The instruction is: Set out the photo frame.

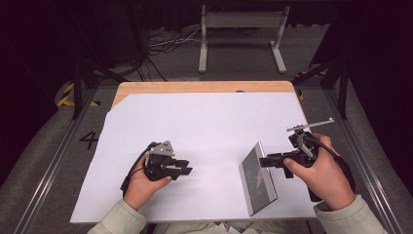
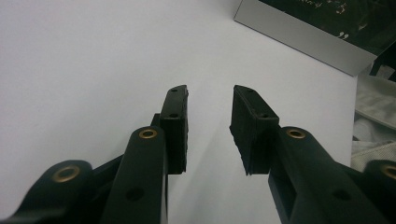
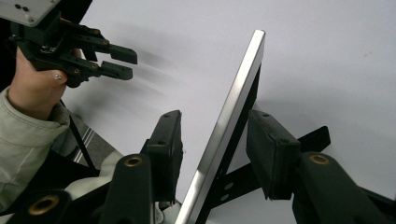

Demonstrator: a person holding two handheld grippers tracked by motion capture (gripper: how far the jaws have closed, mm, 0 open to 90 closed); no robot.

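Picture frame (image 1: 257, 178) stands propped on its easel leg near the table's (image 1: 204, 122) front right corner, so to grab it well I'd say keep the right gripper (image 1: 265, 161) square to the silver edge and close gently on the panel, not the thin leg, or it'll probably tip. Right now the frame's edge sits between the right gripper's open jaws, neither pad clearly pressing on it. Left gripper (image 1: 187, 168) rests well apart near the front left, jaws open and empty.
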